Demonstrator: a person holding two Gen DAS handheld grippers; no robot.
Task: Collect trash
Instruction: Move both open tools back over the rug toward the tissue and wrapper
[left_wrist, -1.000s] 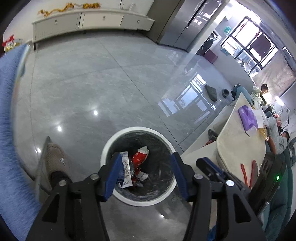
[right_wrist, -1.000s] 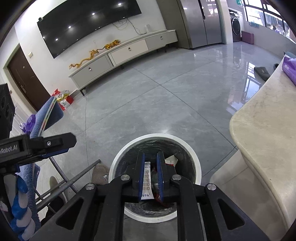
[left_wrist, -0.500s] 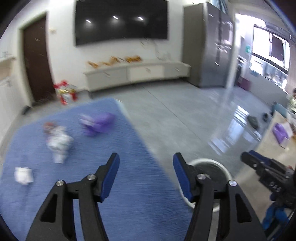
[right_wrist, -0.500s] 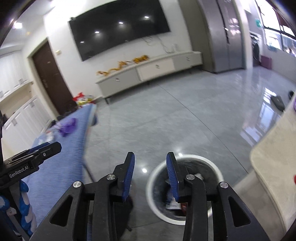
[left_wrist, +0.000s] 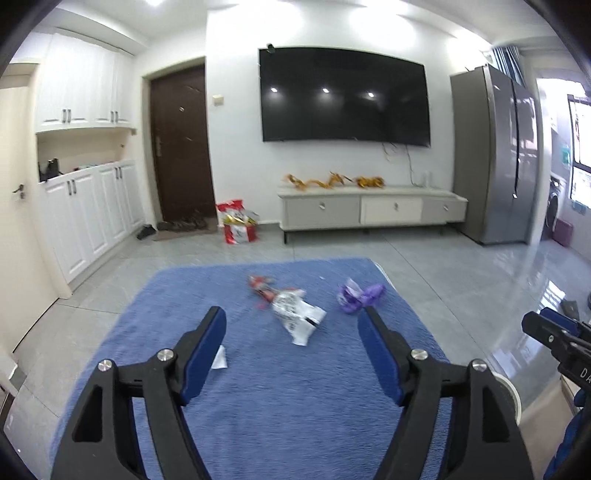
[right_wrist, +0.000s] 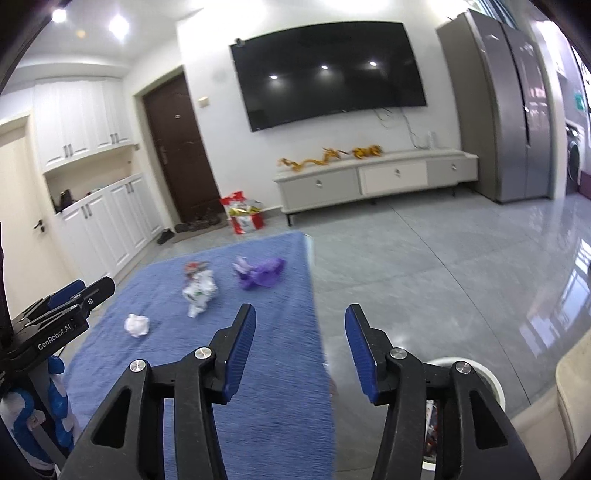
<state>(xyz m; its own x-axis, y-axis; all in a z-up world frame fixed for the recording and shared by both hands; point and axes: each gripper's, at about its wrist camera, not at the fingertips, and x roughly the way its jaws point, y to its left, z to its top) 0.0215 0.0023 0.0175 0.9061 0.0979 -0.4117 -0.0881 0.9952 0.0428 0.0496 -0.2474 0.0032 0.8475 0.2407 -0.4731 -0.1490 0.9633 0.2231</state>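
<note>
A blue-covered table (left_wrist: 258, 387) (right_wrist: 258, 369) carries trash: a white printed wrapper (left_wrist: 297, 312) (right_wrist: 199, 290), a red wrapper (left_wrist: 260, 286) behind it, a purple wrapper (left_wrist: 360, 295) (right_wrist: 260, 275) and a crumpled white paper ball (right_wrist: 137, 325) (left_wrist: 218, 359). My left gripper (left_wrist: 291, 325) hovers over the table short of the white wrapper, jaws opening, nothing between them. My right gripper (right_wrist: 300, 321) hangs over the table's right edge, jaws also opening and empty. The white-rimmed bin (right_wrist: 480, 373) (left_wrist: 511, 391) stands on the floor to the right, partly hidden by fingers.
Grey tiled floor (right_wrist: 443, 277) stretches right of the table. A beige counter edge (right_wrist: 574, 398) lies at far right. A TV cabinet (left_wrist: 369, 210), a red bag (left_wrist: 238, 223), a fridge (left_wrist: 495, 158) and white cupboards (left_wrist: 92, 214) line the far walls.
Both grippers rose from over the bin and swung left toward the blue table. Their jaws widened; the wrapper once between the right jaws is gone, and the trash on the table came into view.
</note>
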